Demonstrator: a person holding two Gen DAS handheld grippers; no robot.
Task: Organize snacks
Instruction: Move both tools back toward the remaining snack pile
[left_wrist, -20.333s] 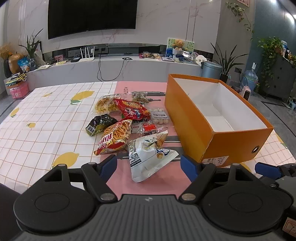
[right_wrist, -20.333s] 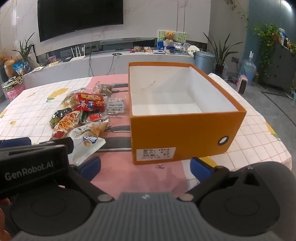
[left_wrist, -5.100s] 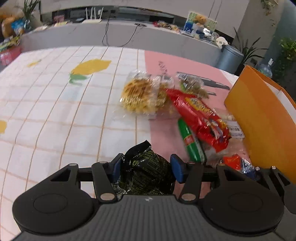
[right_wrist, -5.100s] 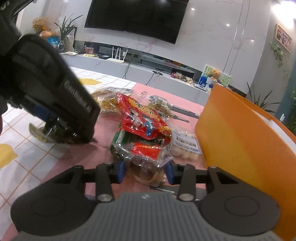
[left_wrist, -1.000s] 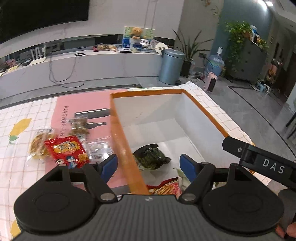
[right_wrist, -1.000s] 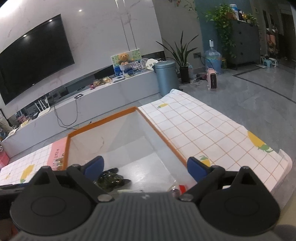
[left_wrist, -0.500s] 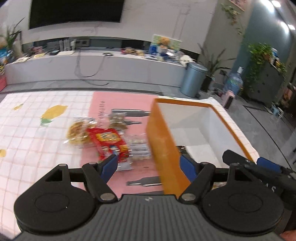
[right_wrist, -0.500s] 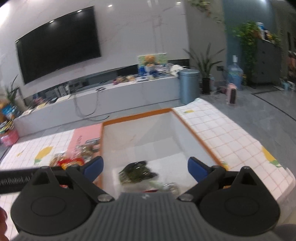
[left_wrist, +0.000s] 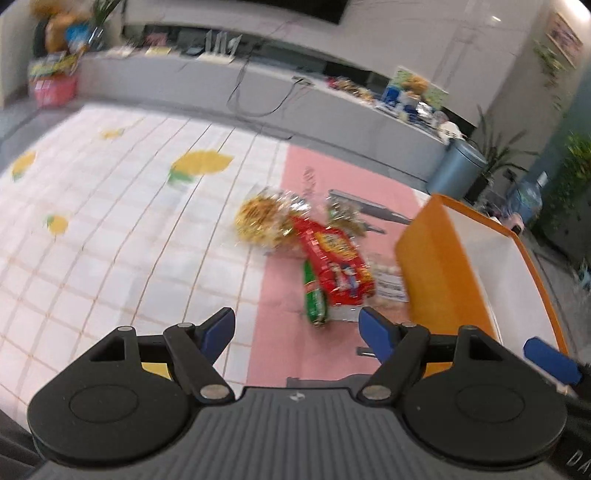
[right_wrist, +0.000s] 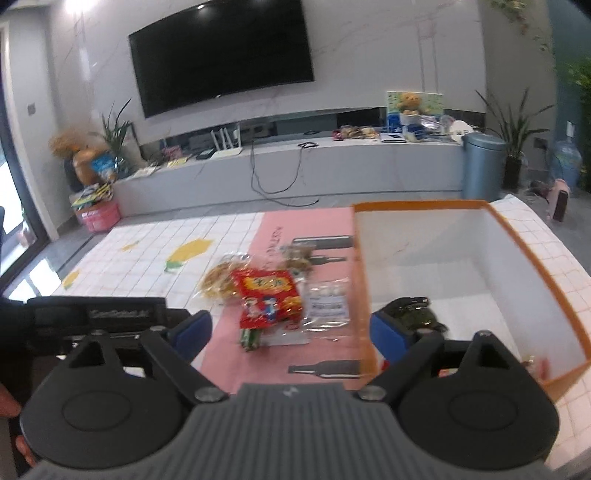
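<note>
Orange box (right_wrist: 532, 258) at frame right holds a dark packet (right_wrist: 413, 314) only the right view shows; red snack bag (left_wrist: 332, 258) lies mid-frame on the tabletop (left_wrist: 110, 221). Left gripper (left_wrist: 297, 323) and right gripper (right_wrist: 291, 332) are both spread, empty.

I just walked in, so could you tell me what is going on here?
A person with two handheld grippers is sorting snacks into the orange box. Both the left gripper and right gripper are open and empty. A dark packet lies in the box; the red bag and others wait on the table.
</note>
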